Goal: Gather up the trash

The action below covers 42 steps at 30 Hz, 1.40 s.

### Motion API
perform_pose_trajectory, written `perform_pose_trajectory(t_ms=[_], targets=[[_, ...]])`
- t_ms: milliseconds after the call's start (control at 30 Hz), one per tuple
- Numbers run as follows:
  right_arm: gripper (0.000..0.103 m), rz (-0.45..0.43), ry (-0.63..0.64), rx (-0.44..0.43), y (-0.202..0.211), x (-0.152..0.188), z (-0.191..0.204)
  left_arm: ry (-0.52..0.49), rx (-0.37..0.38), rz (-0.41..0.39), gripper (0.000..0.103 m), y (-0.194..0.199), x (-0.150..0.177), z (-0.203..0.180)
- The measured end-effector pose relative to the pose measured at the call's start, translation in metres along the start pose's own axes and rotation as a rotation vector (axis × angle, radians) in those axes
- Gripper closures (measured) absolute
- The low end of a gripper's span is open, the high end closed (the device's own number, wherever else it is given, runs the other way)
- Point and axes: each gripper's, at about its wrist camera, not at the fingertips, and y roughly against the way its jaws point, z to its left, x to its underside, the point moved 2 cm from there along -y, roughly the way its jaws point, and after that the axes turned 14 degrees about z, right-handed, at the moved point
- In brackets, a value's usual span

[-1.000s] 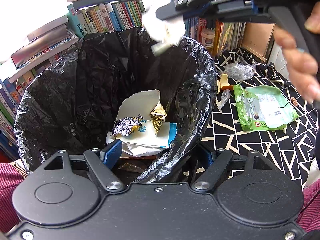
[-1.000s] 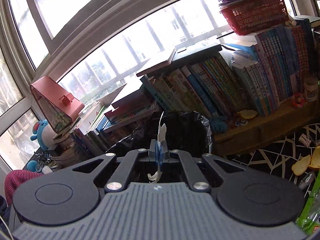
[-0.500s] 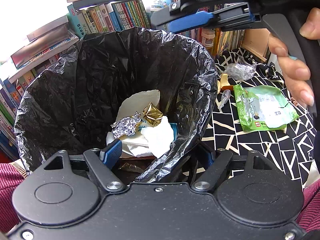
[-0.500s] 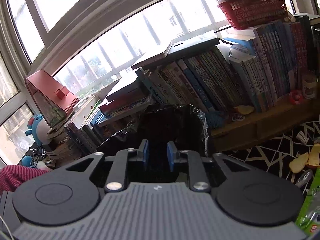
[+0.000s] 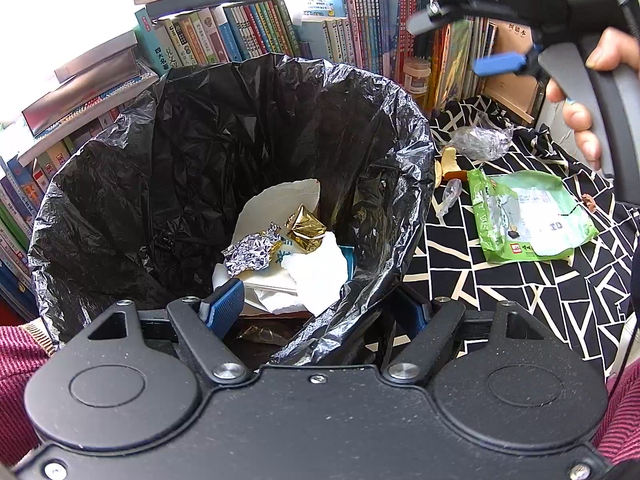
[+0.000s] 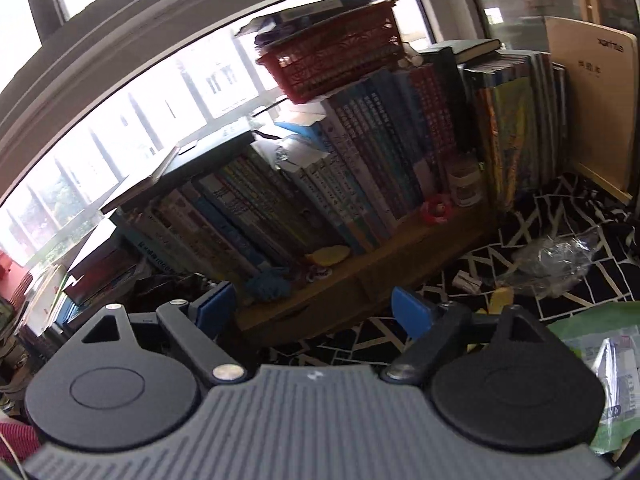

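A bin lined with a black bag (image 5: 120,184) fills the left wrist view. Inside lie a white tissue (image 5: 320,268), crumpled silver foil (image 5: 252,250), a gold wrapper (image 5: 306,230) and white paper. My left gripper (image 5: 320,308) is open, its fingers straddling the bag's near rim. My right gripper (image 5: 448,48) hangs open and empty beyond the bin's right edge, held by a hand (image 5: 580,120). On the black-and-white cloth lie a green packet (image 5: 528,216), crumpled clear plastic (image 5: 480,142) and a small clear wrapper (image 5: 448,196). The right gripper (image 6: 314,312) faces the bookshelf; the clear plastic (image 6: 560,260) lies to its right.
Rows of books (image 5: 256,32) line a wooden shelf (image 6: 360,280) behind the bin, with a red basket (image 6: 332,56) on top. A yellowish food scrap (image 5: 446,160) lies near the bin. A small jar (image 5: 416,76) stands among the books. Red sleeves show at both lower corners.
The right gripper opened and let go of the white tissue, which dropped into the bin. It then opened wider and swung right, away from over the bin. The left gripper stayed put.
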Motion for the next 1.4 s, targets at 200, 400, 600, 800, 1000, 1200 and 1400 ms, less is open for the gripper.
perform_pose_trajectory(t_ms=[200, 400, 600, 800, 1000, 1200, 1400], targets=[[0.002, 0.037, -0.121, 0.184, -0.026, 0.001, -0.046, 0.001, 0.002, 0.002, 0.026, 0.0, 0.0, 0.0], [0.001, 0.1, -0.253, 0.324, -0.048, 0.008, -0.097, 0.004, 0.007, 0.005, 0.026, -0.002, 0.0, 0.002], [0.0, 0.224, -0.243, 0.49, -0.078, 0.026, -0.132, 0.005, 0.007, 0.005, 0.026, -0.002, 0.0, 0.002], [0.0, 0.32, -0.188, 0.531, -0.114, 0.049, -0.142, 0.005, 0.007, 0.006, 0.026, -0.002, -0.001, 0.002], [0.0, 0.404, -0.159, 0.603, -0.141, 0.078, -0.151, 0.005, 0.007, 0.005, 0.025, -0.002, -0.001, 0.002], [0.067, 0.424, -0.308, 0.508, -0.136, 0.083, -0.161, 0.004, 0.006, 0.005, 0.025, -0.002, -0.001, 0.002], [0.087, 0.437, -0.337, 0.356, -0.124, 0.07, -0.131, 0.004, 0.006, 0.005, 0.025, -0.002, 0.0, 0.002]])
